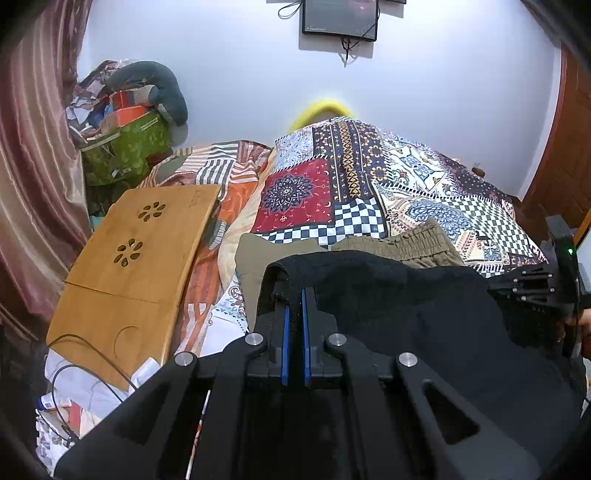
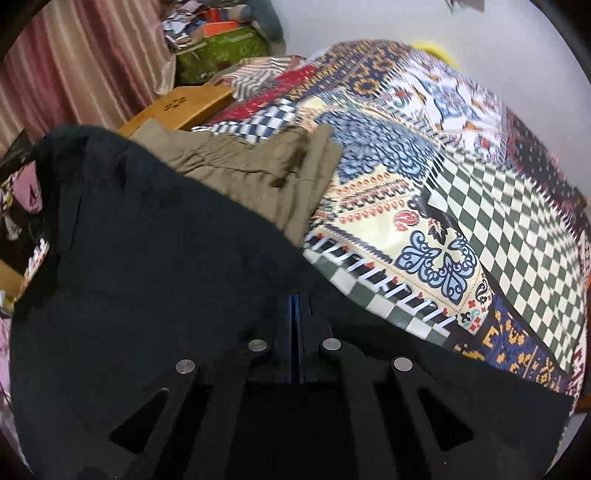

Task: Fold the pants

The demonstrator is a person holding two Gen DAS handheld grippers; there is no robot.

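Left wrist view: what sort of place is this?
Most likely a lived-in bedroom. A bed under a patchwork bedspread fills the view, a curtain hangs at the left, and a screen is mounted on the wall.

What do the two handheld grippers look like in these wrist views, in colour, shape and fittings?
Both the left gripper and the right gripper are matte black with blue pads lining the inner faces of two narrow straight fingers. Behind the fingers, angled black link bars with triangular cut-outs are pinned by round silver bolts. In the left view, the other gripper's body shows a small green light.
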